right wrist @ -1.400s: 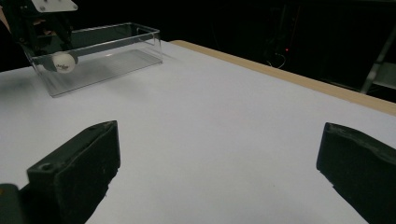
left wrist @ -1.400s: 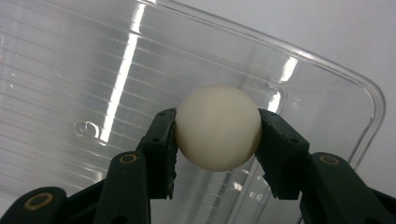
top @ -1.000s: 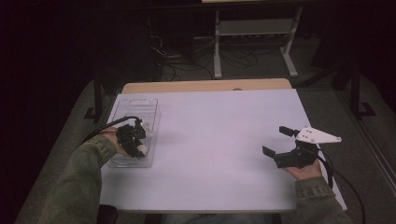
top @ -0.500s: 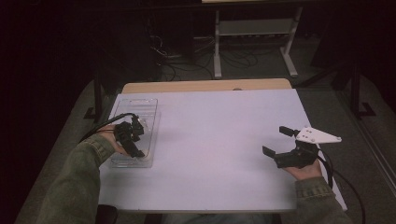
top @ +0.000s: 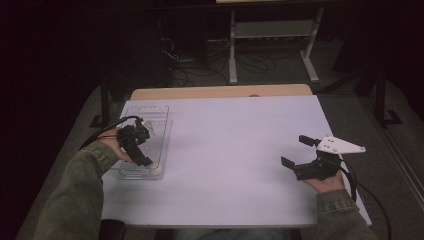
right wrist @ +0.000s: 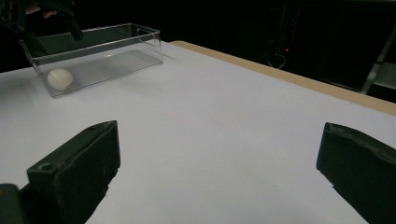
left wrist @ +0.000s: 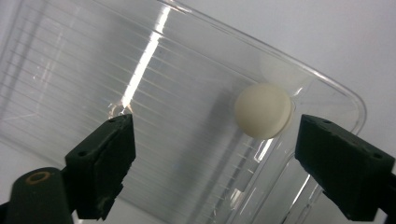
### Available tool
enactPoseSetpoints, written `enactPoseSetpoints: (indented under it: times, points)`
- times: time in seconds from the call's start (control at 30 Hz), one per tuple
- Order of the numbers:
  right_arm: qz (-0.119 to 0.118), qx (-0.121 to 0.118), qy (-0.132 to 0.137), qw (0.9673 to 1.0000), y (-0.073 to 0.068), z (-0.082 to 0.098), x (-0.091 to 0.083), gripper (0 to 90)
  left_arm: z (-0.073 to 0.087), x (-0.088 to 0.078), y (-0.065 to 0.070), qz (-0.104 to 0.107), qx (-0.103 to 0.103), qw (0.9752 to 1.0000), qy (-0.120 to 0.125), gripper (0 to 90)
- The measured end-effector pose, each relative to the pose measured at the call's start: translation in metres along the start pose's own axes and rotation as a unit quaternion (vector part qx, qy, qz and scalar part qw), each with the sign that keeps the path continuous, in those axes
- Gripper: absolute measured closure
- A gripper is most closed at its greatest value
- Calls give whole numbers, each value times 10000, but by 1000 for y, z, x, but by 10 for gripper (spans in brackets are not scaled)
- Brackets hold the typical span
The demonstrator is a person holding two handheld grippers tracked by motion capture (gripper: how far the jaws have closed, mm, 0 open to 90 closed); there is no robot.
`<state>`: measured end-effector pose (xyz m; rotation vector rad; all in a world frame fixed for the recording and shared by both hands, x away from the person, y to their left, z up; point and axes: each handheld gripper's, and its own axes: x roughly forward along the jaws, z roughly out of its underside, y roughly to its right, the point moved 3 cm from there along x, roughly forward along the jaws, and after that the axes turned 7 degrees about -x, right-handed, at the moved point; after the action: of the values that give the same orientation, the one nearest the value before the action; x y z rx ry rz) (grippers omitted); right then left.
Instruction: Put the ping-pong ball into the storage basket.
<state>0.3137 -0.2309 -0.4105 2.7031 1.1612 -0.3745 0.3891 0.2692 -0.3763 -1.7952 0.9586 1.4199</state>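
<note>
Free room around the clear box

Right of the clear box (top: 161, 131) the white table (top: 235, 150) lies bare up to my right gripper (top: 296, 153). Inside the box, a white ball (left wrist: 263, 111) sits in the near corner, touching the walls; my left gripper (top: 144, 150) hangs over it, jaws apart.

room: dark, dimly lit | bench (top: 235, 150): white top, wooden strip along far edge | floor (top: 350, 100): grey | behind: light metal-legged stand (top: 272, 30), tangled cables (top: 195, 70) on floor | right: dark post (top: 382, 85)
</note>
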Motion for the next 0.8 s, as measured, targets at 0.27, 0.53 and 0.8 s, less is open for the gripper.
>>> enactPoseSetpoints:
  times: [0.27,0.53,0.8]
  points:
    - [-4,-9,11,10000,-1,-1,0,0,0,-13,2,-129,-133,9993,314,0]
    - [-2,-5,16,10000,-1,-1,0,0,3,-27,4,-174,-185,9979,602,0]
    - [7,-16,27,10000,-1,-1,-1,0,6,-38,8,-227,-256,9949,950,0]
